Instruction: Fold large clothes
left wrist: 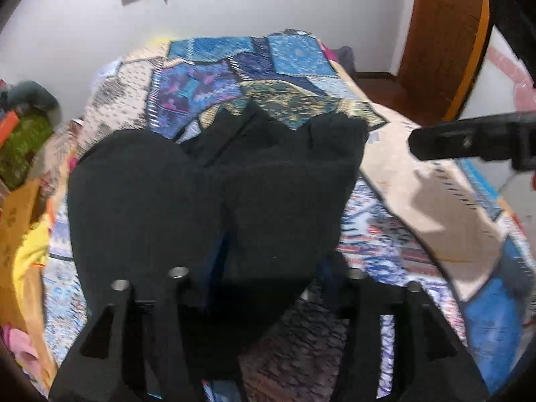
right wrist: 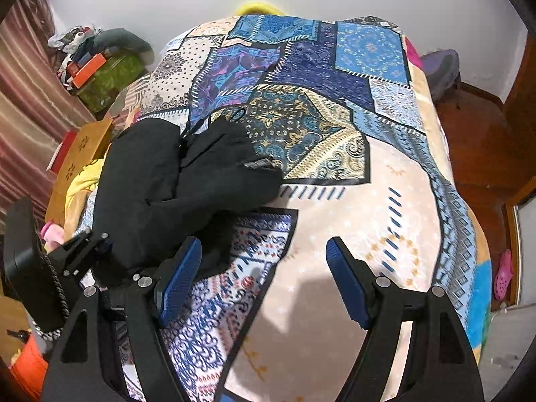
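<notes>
A black garment point(left wrist: 217, 194) lies bunched on a bed with a patchwork bedspread point(left wrist: 418, 184). In the left wrist view its near edge drapes over and between the fingers of my left gripper point(left wrist: 268, 274). Those fingers stand wide apart and the cloth hides the pads. From the right wrist view the black garment point(right wrist: 174, 181) sits on the left part of the bedspread point(right wrist: 351, 201), with the left gripper point(right wrist: 77, 258) at its near left edge. My right gripper point(right wrist: 264, 268) hangs open over bare bedspread to the garment's right, blue pads empty. Its finger point(left wrist: 469, 137) shows at the right.
A green box point(right wrist: 110, 77) piled with clutter stands at the bed's far left, beside a curtain point(right wrist: 23, 83). A cardboard box point(right wrist: 80, 154) and yellow cloth point(right wrist: 80, 181) lie along the left side. A wooden door point(left wrist: 445, 33) and a pink shoe point(right wrist: 504, 274) are to the right.
</notes>
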{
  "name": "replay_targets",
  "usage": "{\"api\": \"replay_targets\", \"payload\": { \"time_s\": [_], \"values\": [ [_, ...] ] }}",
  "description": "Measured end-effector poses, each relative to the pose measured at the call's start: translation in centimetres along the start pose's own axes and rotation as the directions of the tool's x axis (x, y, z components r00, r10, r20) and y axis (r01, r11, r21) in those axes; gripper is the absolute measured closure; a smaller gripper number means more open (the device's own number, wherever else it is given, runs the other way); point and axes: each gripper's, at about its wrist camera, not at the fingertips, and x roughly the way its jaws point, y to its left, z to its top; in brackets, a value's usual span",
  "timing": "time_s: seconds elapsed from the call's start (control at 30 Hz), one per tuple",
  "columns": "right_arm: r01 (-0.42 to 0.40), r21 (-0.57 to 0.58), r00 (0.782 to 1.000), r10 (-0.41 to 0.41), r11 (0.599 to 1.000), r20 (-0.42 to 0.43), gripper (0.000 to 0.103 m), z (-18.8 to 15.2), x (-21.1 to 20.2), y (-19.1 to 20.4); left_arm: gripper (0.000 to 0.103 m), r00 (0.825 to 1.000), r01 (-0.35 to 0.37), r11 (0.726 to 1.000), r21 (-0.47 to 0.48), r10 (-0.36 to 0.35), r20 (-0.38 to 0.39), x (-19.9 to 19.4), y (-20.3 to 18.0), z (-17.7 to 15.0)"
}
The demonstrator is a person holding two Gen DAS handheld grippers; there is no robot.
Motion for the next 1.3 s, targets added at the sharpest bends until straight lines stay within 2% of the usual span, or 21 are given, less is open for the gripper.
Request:
{"api": "replay_targets", "payload": {
  "time_s": [0.07, 0.23, 0.37, 0.43, 0.53, 0.6, 0.7, 0.8, 0.93, 1.0, 1.03, 1.17, 1.3],
  "values": [
    [-0.002, -0.008, 1.0, 0.002, 1.0, 0.008, 0.029, -0.1, -0.5, 0.4, 0.035, 0.999, 0.044, 0.999, -0.027, -0.044, -0.012, -1.0, 0.2, -0.1],
    [-0.018, -0.033, 0.999, 0.02, 0.999, 0.051, 0.029, -0.1, -1.9, 1.5, 0.034, 0.993, 0.115, 0.991, -0.074, -0.117, -0.018, -3.8, 1.6, 0.3],
    [-0.01, -0.061, 0.996, 0.015, 0.998, 0.091, 0.029, 0.5, -2.6, 3.2, 0.034, 0.985, 0.173, 0.969, -0.177, -0.168, 0.045, -6.4, 5.0, 0.3],
    [-0.022, -0.074, 0.994, 0.029, 0.997, 0.102, 0.029, 0.7, -2.6, 4.2, 0.034, 0.986, 0.158, 0.969, -0.193, -0.145, 0.076, -7.3, 6.8, 0.5],
    [-0.042, -0.09, 0.993, 0.051, 0.995, 0.106, 0.029, 1.2, -2.3, 5.8, 0.034, 0.994, 0.056, 0.974, -0.218, -0.035, 0.099, -8.0, 9.2, 0.4],
    [-0.058, -0.099, 0.992, 0.068, 0.993, 0.106, 0.029, 1.6, -1.7, 6.9, 0.034, 0.996, 0.012, 0.969, -0.246, 0.01, 0.089, -7.8, 10.9, 0.1],
    [-0.078, -0.117, 0.992, 0.089, 0.99, 0.094, 0.029, 1.9, -0.5, 8.6, 0.034, 0.998, -0.009, 0.958, -0.288, 0.028, 0.063, -6.8, 12.6, -0.5],
    [-0.059, -0.141, 0.995, 0.069, 0.988, 0.067, 0.029, 2.1, 1.3, 10.0, 0.034, 1.0, -0.02, 0.949, -0.314, 0.025, 0.01, -5.0, 13.6, -1.6],
    [-0.007, -0.107, 0.999, 0.011, 0.994, 0.031, 0.029, 1.7, 4.2, 9.5, 0.033, 0.997, 0.023, 0.945, -0.326, -0.044, -0.057, -2.2, 13.2, -3.3],
    [0.001, -0.065, 1.0, -0.001, 0.998, 0.0, 0.029, 1.1, 5.4, 8.3, 0.023, 0.997, 0.031, 0.938, -0.345, -0.053, -0.054, -1.7, 13.1, -3.9],
    [0.001, -0.054, 1.0, -0.001, 0.999, -0.013, 0.029, 0.8, 5.8, 7.9, 0.021, 0.998, 0.025, 0.938, -0.347, -0.045, -0.051, -1.6, 13.0, -4.1],
    [-0.038, -0.028, 0.999, 0.037, 0.999, -0.032, 0.029, -0.6, 6.2, 6.4, 0.017, 0.998, 0.031, 0.936, -0.351, -0.049, -0.043, -1.4, 12.9, -4.6],
    [-0.027, -0.04, 0.999, 0.026, 0.999, -0.028, 0.029, -0.8, 5.2, 6.6, 0.016, 0.998, 0.043, 0.929, -0.368, -0.06, -0.034, -1.4, 13.2, -4.8]
  ]
}}
